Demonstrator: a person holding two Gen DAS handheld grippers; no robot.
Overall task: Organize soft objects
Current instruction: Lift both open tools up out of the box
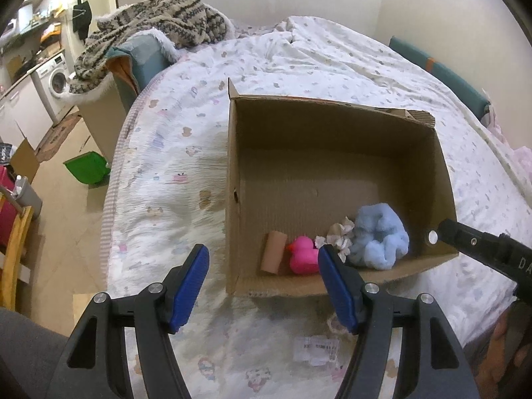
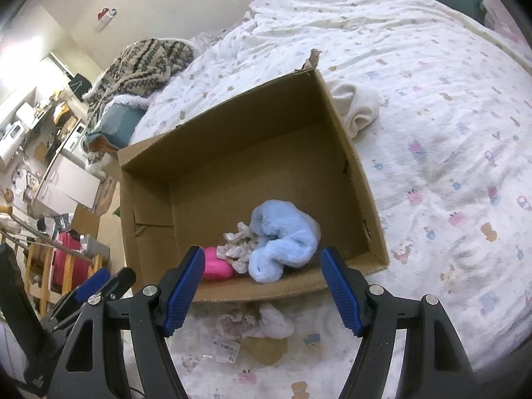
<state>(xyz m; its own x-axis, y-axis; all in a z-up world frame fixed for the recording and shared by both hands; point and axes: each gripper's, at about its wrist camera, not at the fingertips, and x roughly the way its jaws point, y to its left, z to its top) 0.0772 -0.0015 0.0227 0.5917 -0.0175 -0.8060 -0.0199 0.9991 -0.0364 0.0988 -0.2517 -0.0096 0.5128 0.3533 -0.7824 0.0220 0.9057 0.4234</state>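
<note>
An open cardboard box [image 1: 332, 133] [image 2: 232, 139] sits on the bed. At its near wall lie a fluffy light-blue cloth [image 1: 379, 239] [image 2: 282, 242], a white patterned scrunchie [image 1: 339, 234] [image 2: 237, 244], a pink duck toy [image 1: 302, 254] [image 2: 216, 267] and a cardboard tube [image 1: 273, 251]. My left gripper [image 1: 264, 287] is open and empty, in front of the box's near left corner. My right gripper [image 2: 262, 291] is open and empty, just in front of the near wall. A white cloth [image 2: 355, 106] lies right of the box. A small soft item with a tag [image 2: 252, 327] lies below the right gripper.
The bed [image 1: 186, 173] has a printed white cover. A knitted blanket [image 1: 149, 23] hangs over a teal headboard at the far left. A green bin [image 1: 88, 166], a wooden chair [image 1: 13, 249] and a washing machine [image 1: 55, 79] are on the floor side, left.
</note>
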